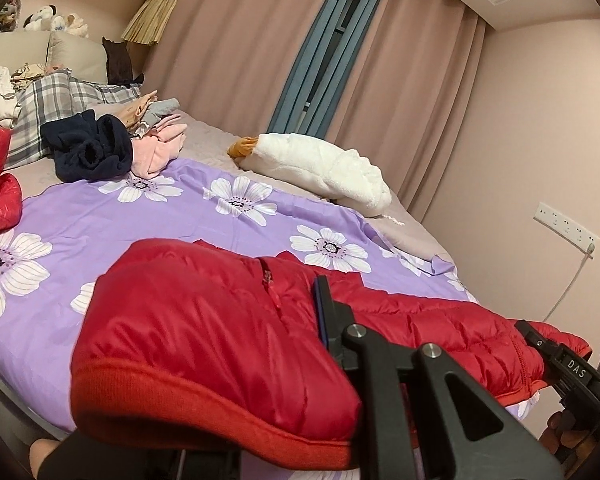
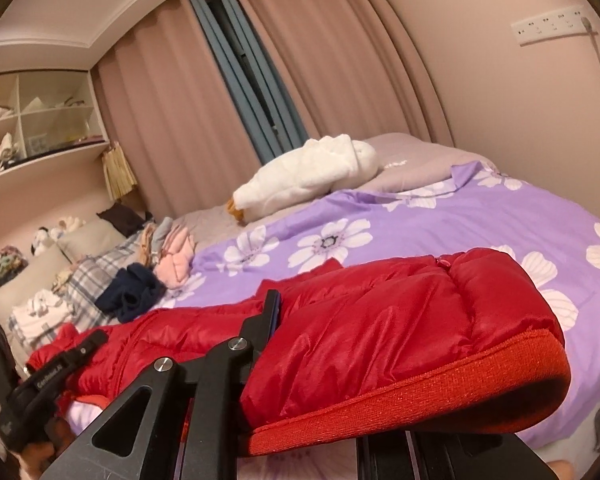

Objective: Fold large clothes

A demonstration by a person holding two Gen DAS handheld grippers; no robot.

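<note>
Nearest each lens, a red puffer jacket bulges over the fingers. It is quilted, glossy nylon with a knitted rib hem, and it lies across the near edge of the bed on a purple flowered duvet. By my judgement it will handle light and springy: the padded shell is slick and will slide in a pinch and puff back open after a fold, so the ribbed hem or a seam gives the surest hold.

The left hand-held gripper is clenched on the jacket near its hem; one blue-padded finger presses on top of the fabric, and the other is hidden beneath it. The right hand-held gripper grasps the same jacket at the hem further along, one finger showing above the cloth. Each wrist view shows the other gripper at the jacket's far end, so the two holds are well apart along the hem.

Further off lie a dark navy garment and pink clothes in a heap. Beyond them rests a white plush goose near the pink curtains.
</note>
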